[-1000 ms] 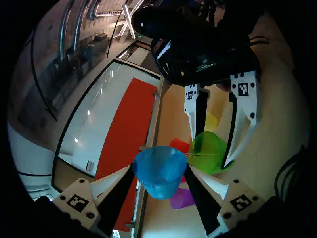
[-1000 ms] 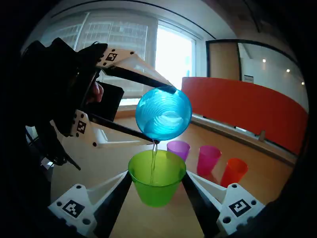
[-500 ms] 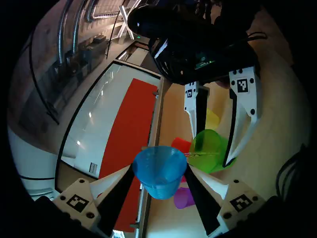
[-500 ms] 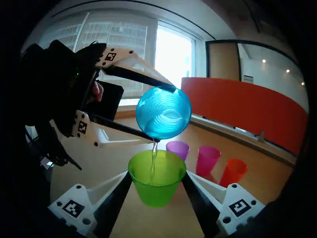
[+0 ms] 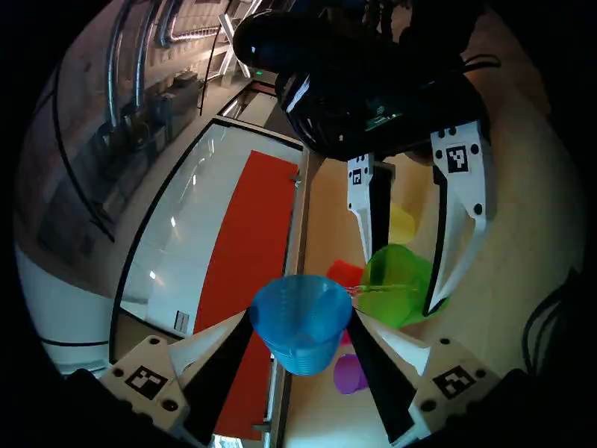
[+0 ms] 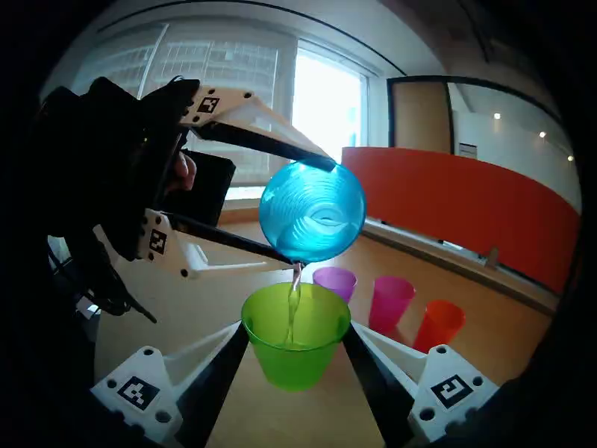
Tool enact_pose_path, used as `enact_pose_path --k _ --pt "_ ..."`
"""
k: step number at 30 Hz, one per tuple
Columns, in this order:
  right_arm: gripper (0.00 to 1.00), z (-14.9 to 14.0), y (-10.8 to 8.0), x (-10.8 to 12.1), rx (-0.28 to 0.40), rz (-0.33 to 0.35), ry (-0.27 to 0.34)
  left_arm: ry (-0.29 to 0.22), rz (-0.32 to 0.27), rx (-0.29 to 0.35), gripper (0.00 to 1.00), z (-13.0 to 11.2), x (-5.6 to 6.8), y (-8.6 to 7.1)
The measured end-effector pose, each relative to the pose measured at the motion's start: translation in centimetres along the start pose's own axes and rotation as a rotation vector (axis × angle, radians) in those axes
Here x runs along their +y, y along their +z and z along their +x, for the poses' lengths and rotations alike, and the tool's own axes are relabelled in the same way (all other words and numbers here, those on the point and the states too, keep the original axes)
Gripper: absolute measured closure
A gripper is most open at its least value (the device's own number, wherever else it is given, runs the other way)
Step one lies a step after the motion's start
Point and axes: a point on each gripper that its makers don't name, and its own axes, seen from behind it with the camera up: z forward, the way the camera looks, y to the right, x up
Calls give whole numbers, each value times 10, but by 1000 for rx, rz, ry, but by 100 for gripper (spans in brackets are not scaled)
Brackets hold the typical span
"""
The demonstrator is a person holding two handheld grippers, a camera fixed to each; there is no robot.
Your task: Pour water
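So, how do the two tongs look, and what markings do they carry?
Both look alike. The left tongs have two long, tapering white fingers with black inner strips, each bearing a square black-and-white marker, on a bulky black body with black cables. The right tongs show the same fingers, markers and black body.

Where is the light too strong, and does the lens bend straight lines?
Right gripper view: the window is blown out to white, but the blue cup and green cup stay sharp. Left gripper view: the fisheye bends the edge of the glass partition into a curve.
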Motion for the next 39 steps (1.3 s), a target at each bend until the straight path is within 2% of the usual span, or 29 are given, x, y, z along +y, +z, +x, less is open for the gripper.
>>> enact_pose_path --k 39 --pt "10 2 -1 0 1 -5 -11 85 40 2 12 5 -10 -3"
